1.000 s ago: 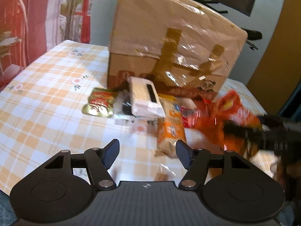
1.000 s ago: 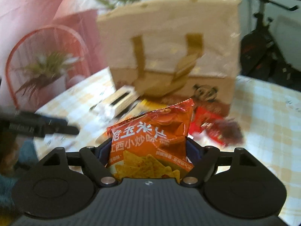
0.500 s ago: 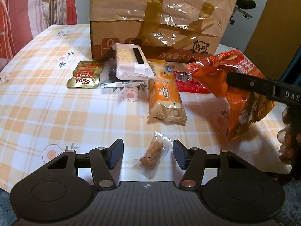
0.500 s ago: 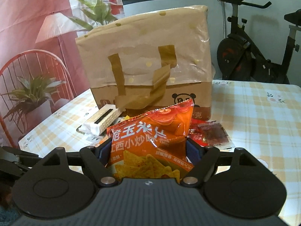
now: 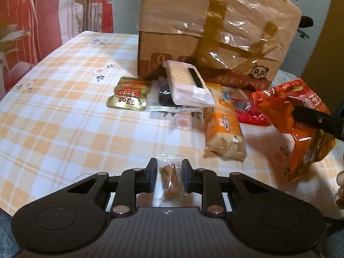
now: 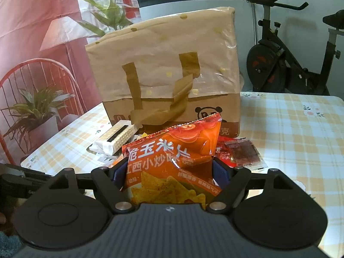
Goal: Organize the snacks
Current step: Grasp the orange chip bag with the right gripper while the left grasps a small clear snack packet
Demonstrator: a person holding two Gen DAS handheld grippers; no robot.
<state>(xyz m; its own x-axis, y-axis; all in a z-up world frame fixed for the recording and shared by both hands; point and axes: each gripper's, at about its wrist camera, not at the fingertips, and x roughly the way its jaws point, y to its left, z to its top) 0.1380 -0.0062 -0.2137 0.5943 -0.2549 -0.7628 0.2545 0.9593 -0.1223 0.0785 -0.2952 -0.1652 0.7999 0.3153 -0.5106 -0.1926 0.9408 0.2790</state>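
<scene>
My left gripper [image 5: 169, 172] is shut on a small clear packet with a brown snack [image 5: 171, 179] near the table's front edge. My right gripper [image 6: 169, 172] is shut on an orange corn-chip bag [image 6: 175, 161] and holds it above the table; the bag also shows at the right of the left wrist view [image 5: 301, 124]. Other snacks lie in front of the cardboard box [image 5: 215, 34]: a gold and red pouch [image 5: 129, 96], a white cracker pack [image 5: 187, 83], an orange biscuit pack [image 5: 223, 126], a red packet [image 5: 247, 111].
The table has a yellow checked cloth [image 5: 64, 111]. A dark red jerky packet [image 6: 245, 154] lies right of the chip bag. An exercise bike [image 6: 290, 64] stands behind the table. A red chair and a potted plant [image 6: 36, 107] stand at the left.
My left gripper has moved forward over the small clear packet and closed on it. My right gripper keeps the chip bag and has held nearly still.
</scene>
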